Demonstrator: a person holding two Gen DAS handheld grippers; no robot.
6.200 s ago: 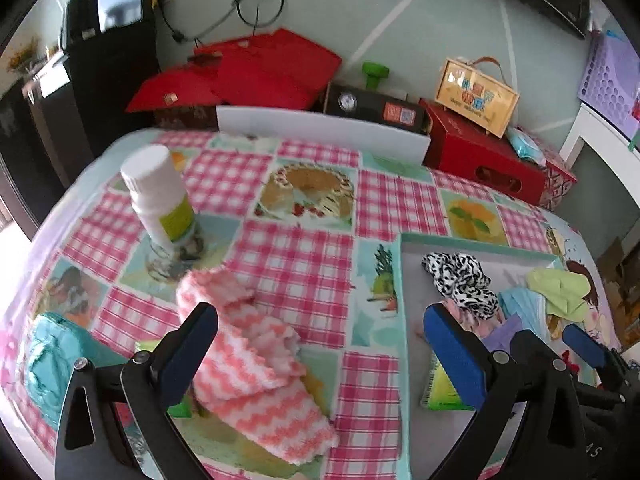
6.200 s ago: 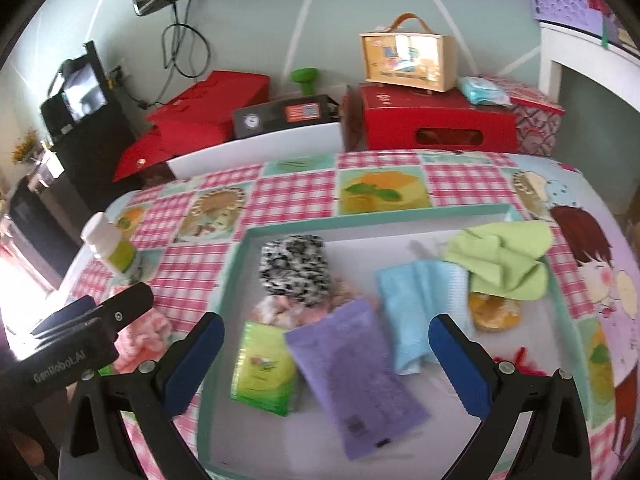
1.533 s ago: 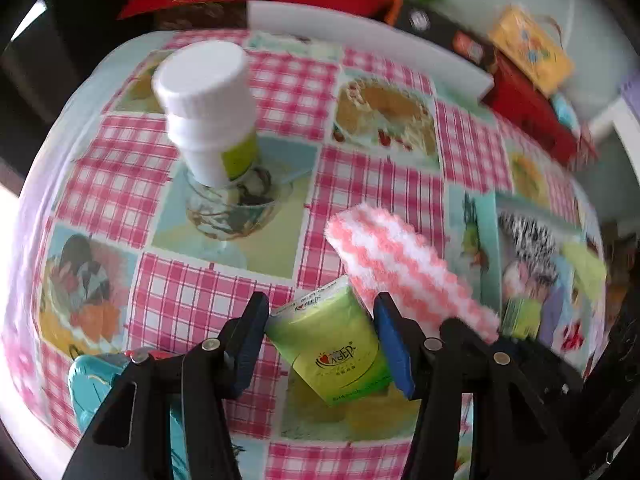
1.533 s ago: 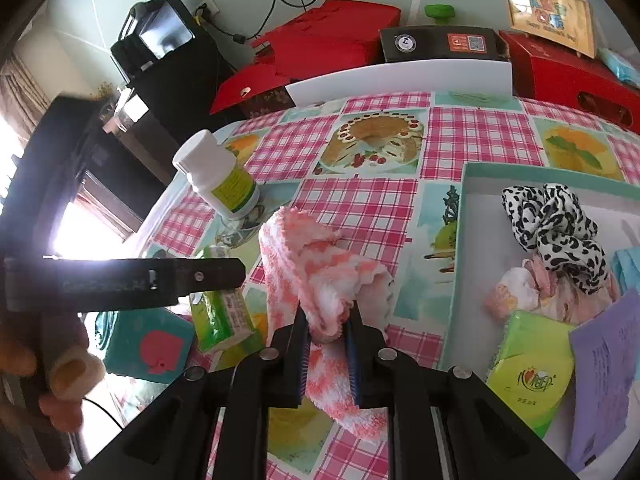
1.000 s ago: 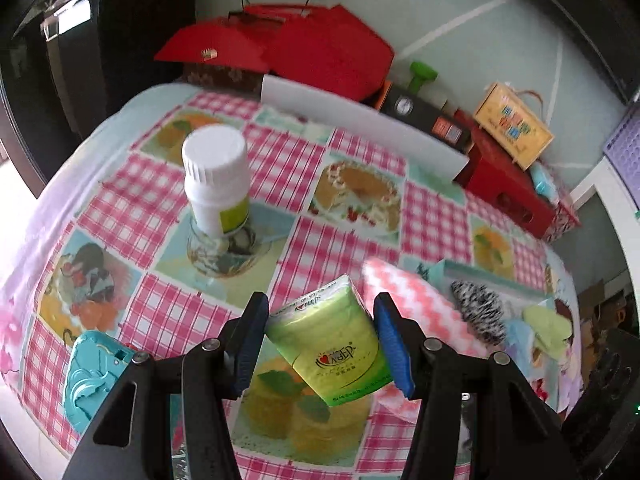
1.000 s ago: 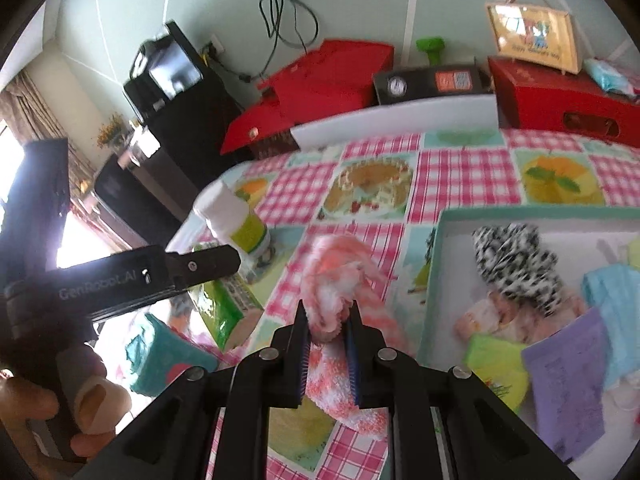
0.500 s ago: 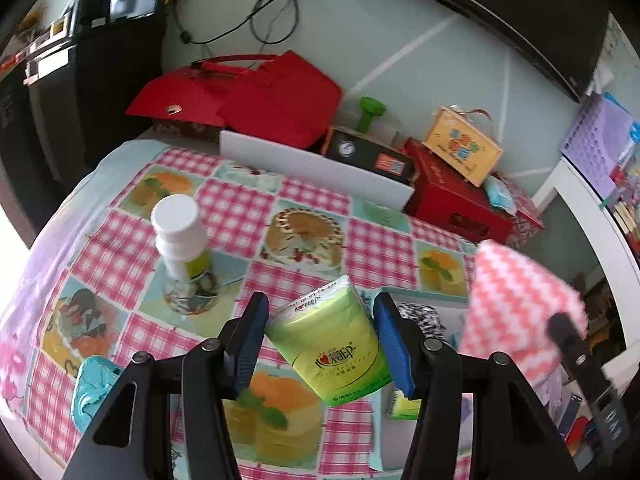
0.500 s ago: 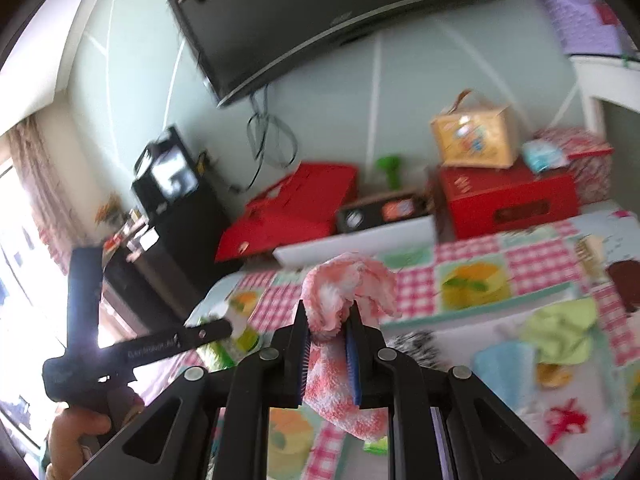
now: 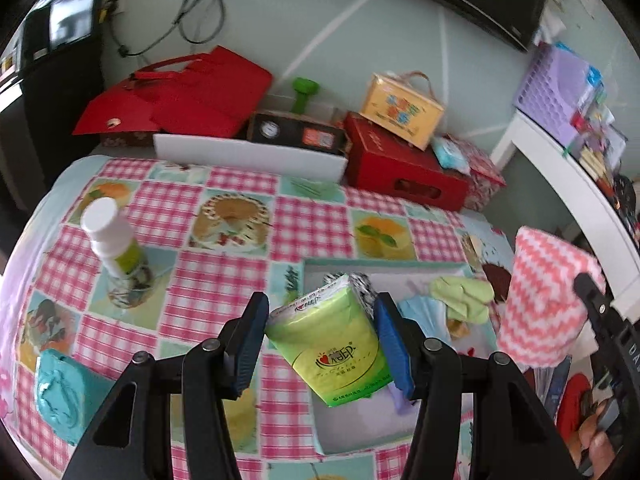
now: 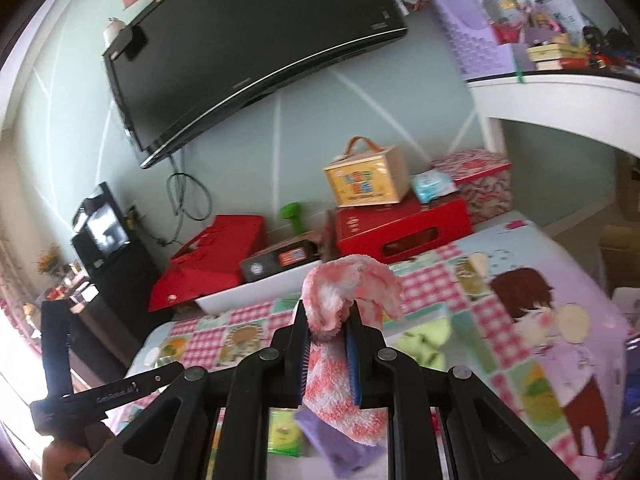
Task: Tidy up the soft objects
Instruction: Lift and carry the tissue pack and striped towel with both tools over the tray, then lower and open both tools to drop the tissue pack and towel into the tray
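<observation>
My left gripper (image 9: 320,320) is shut on a green tissue pack (image 9: 332,344) and holds it in the air over the left end of the teal-rimmed tray (image 9: 384,266). My right gripper (image 10: 328,334) is shut on a pink-and-white zigzag cloth (image 10: 344,304) and holds it high above the table; the cloth also shows at the right of the left wrist view (image 9: 548,300). In the tray lie a green cloth (image 9: 464,296), a blue cloth (image 9: 424,312) and a purple pack (image 10: 340,444).
A white bottle (image 9: 114,240) stands on the checked tablecloth (image 9: 224,272) at the left. A teal object (image 9: 60,392) lies near the front left edge. Red boxes (image 9: 400,160) and a white board (image 9: 248,152) stand behind the table. A white shelf (image 9: 568,184) is at the right.
Both grippers have risen and moved right with their loads. The tissue pack now hangs over the tray. The right gripper has tilted up toward the wall with the pink cloth.
</observation>
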